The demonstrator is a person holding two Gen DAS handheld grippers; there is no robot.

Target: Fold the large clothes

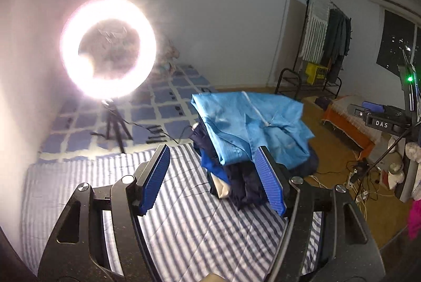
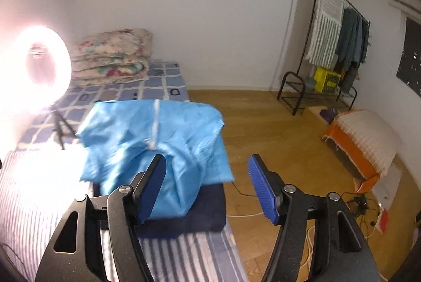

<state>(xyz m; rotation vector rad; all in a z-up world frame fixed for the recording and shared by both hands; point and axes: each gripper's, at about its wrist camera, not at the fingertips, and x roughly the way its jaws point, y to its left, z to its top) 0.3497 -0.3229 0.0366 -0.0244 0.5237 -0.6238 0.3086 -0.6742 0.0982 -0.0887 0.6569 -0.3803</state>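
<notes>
A light blue garment (image 2: 155, 142) lies folded on top of a stack of dark folded clothes (image 2: 202, 211) at the edge of a striped mattress (image 1: 184, 224), its white zipper (image 2: 155, 121) running down the middle of the upper face. In the left wrist view the same blue garment (image 1: 250, 124) caps the pile, with navy pieces (image 1: 244, 182) and a strip of brighter blue cloth (image 1: 213, 166) showing below it. The left gripper (image 1: 211, 177) hangs above the striped mattress just short of the pile — its jaws are spread wide and hold nothing, though the right finger (image 1: 271, 182) overlaps the side of the stack in the picture and I cannot tell whether it touches. The right gripper (image 2: 208, 187) is likewise released, jaws apart and empty; its left finger (image 2: 152, 190) sits against the front edge of the blue garment in view, while the right finger (image 2: 263, 190) stands over the wooden floor (image 2: 263, 124). Beyond the pile a ring light (image 1: 108, 45) on a tripod (image 1: 115, 124) glares from a blue checked mattress (image 2: 131, 92), where a flowered quilt (image 2: 113, 56) lies folded against the wall. Across the room stands a clothes rack (image 2: 336, 40) with hanging garments, near an orange-edged cushion (image 2: 363, 142) on the floor.
</notes>
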